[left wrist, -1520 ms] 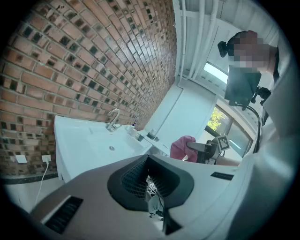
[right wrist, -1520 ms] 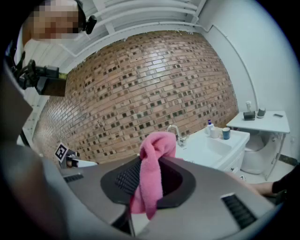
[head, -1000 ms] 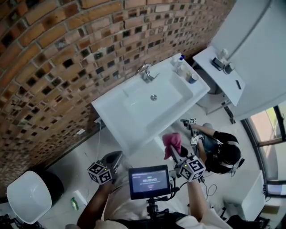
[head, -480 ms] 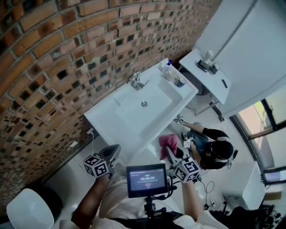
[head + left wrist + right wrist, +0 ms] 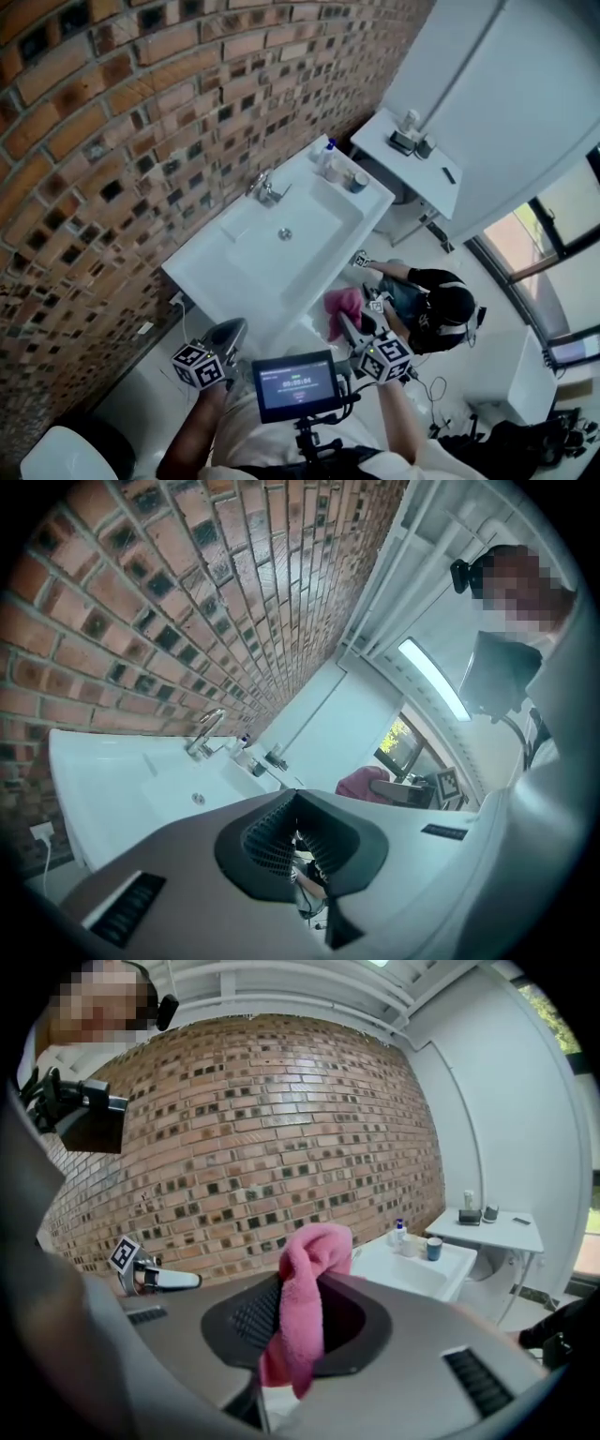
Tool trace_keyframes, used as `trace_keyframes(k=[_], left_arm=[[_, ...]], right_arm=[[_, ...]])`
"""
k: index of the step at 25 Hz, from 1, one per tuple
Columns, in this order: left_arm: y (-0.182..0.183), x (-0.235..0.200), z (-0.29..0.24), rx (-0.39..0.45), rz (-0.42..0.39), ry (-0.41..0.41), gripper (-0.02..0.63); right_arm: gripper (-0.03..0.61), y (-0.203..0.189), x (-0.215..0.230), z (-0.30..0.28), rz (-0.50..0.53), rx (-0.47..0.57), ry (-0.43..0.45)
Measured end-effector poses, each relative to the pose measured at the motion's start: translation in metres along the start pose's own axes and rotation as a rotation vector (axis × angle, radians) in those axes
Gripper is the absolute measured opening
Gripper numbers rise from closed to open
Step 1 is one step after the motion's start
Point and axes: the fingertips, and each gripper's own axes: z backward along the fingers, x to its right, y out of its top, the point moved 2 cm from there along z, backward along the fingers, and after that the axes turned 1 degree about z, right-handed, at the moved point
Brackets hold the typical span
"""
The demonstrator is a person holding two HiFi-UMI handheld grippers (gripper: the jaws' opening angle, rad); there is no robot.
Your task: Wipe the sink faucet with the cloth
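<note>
Cloth (image 5: 314,1251) sits clamped in right gripper (image 5: 300,1324), well apart from faucet (image 5: 265,190). Left gripper (image 5: 298,838) is nearly closed, empty. Wiping looks unstarted, so all remains.

From our head we look steeply down on the sink (image 5: 246,265) from well above; both gripper views sit lower, turned toward the brick wall (image 5: 112,122), and share that sink.

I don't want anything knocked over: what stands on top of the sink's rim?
The faucet stands at the back rim of the sink. At its back right corner stand a blue-capped bottle and a blue cup. Anything behind them is covered.
</note>
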Motion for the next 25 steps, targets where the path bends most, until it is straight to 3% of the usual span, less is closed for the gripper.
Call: trace_keyframes(k=[8,13,20,25], left_arm=[[-0.006,-0.017,-0.008,0.006,0.015,0.041,0.000],[0.016,-0.023,-0.014,0.051,-0.009,0.132,0.000],[0.048,-0.034,-0.037,0.118,-0.009,0.278,0.000],[0.066,-0.037,-0.074,0.126,0.006,0.319,0.000]], right_arm=[[0.089,0.006,0.030,-0.027,0.008,-0.053,0.026],[0.089,0.009,0.050,-0.082,0.012,-0.086,0.121],[0.089,0.044,0.077,-0.151,0.021,-0.085,0.241],[0.090,0.046,0.107,-0.182,0.017,-0.104,0.286]])
